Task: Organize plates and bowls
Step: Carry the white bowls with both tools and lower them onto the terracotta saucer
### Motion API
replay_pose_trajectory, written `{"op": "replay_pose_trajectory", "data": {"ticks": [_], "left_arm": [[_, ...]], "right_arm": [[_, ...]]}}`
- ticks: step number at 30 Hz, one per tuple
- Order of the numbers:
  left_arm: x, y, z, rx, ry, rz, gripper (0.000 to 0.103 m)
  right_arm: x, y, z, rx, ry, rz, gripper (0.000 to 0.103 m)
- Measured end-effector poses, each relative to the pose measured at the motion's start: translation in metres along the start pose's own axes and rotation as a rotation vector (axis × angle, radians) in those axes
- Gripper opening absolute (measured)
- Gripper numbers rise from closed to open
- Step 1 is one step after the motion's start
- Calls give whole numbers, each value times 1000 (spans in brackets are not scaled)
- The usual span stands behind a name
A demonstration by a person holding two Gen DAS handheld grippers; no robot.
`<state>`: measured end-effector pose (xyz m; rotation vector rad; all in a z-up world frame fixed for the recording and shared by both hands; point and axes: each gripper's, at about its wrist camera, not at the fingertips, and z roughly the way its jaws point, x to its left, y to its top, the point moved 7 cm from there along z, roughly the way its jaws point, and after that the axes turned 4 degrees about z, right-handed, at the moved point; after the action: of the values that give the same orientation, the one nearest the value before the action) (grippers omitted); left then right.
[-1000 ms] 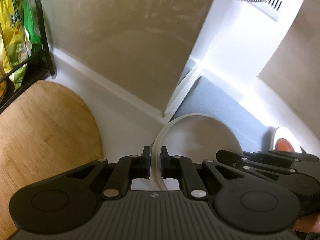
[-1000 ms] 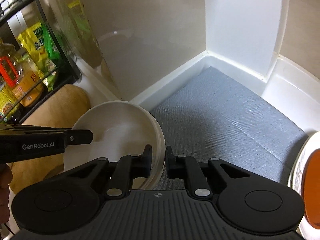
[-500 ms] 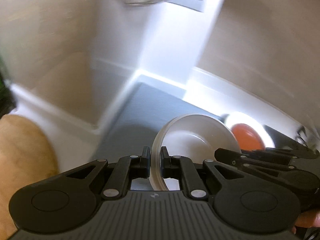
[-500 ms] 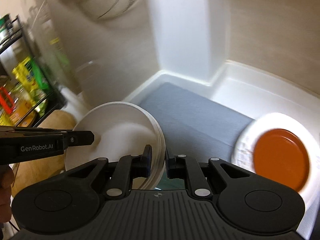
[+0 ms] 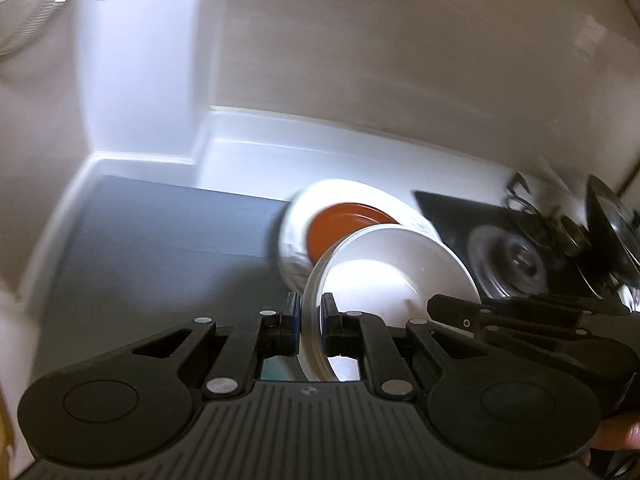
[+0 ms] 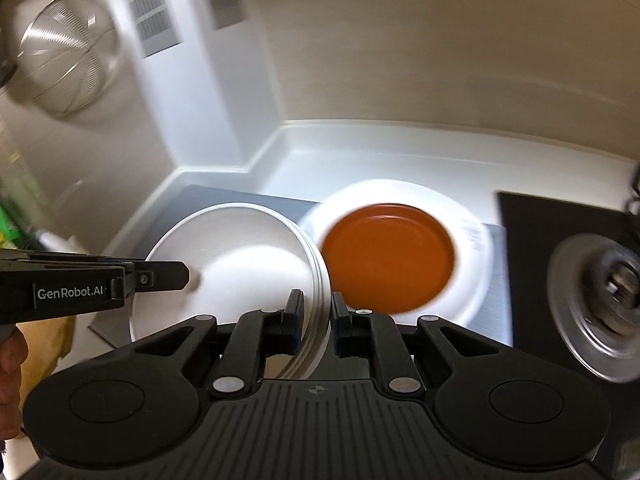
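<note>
Left gripper (image 5: 310,320) pinches the near-left rim of the white bowls (image 5: 390,268), jaws nearly closed with only the rim between the pads. Right gripper (image 6: 316,318) clamps the opposite rim of the same stack in the same way, jaws nearly closed on it. Rim edge shows several ridges in the right wrist view, so more than one bowl is nested; exact count not readable. Stack is held off the surface, tilted, over the grey mat (image 5: 160,248).

Beyond the bowls: an orange plate (image 6: 388,258) lies on a larger white plate (image 6: 472,240), at the mat's far right edge. In the left wrist view the bowls cover the near part of both plates. Markings on the white plate's rim are smeared, unreadable.

Right of the mat: black stove top (image 6: 560,216) with a metal burner (image 6: 600,300), blurred and cut off by the frame. Wire strainer (image 6: 68,68) hangs on the wall at upper left, blurred. White counter (image 6: 360,152) meets the wall in a stepped corner behind the mat. Fingers (image 6: 10,364) of the person's hand show partly at the left edge.
</note>
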<state>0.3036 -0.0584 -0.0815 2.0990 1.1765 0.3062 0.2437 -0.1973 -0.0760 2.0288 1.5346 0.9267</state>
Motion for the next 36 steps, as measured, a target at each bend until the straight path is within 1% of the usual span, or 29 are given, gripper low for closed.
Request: {"op": "replay_pose_trajectory", "data": {"ticks": [6, 10, 14, 20, 23, 30, 33, 36], "left_arm": [[-35, 7, 24, 35, -49, 38, 11], [-47, 14, 36, 40, -51, 64, 11], [-51, 27, 54, 49, -43, 79, 11], [-43, 51, 86, 80, -40, 50, 11], [-34, 61, 104, 95, -30, 8, 11], [-14, 75, 147, 144, 5, -47, 11], [-13, 75, 157, 157, 19, -40, 11], [-11, 72, 163, 170, 23, -32, 11]], "right_arm": [[-43, -2, -9, -9, -58, 58, 15], [-61, -2, -3, -8, -76, 81, 15], [-74, 6, 8, -13, -83, 90, 14], [-91, 31, 29, -31, -71, 102, 14], [-96, 44, 47, -32, -71, 102, 14], [-111, 58, 99, 49, -52, 196, 14], [-112, 59, 112, 60, -61, 221, 14], [-111, 56, 115, 65, -78, 217, 14]]}}
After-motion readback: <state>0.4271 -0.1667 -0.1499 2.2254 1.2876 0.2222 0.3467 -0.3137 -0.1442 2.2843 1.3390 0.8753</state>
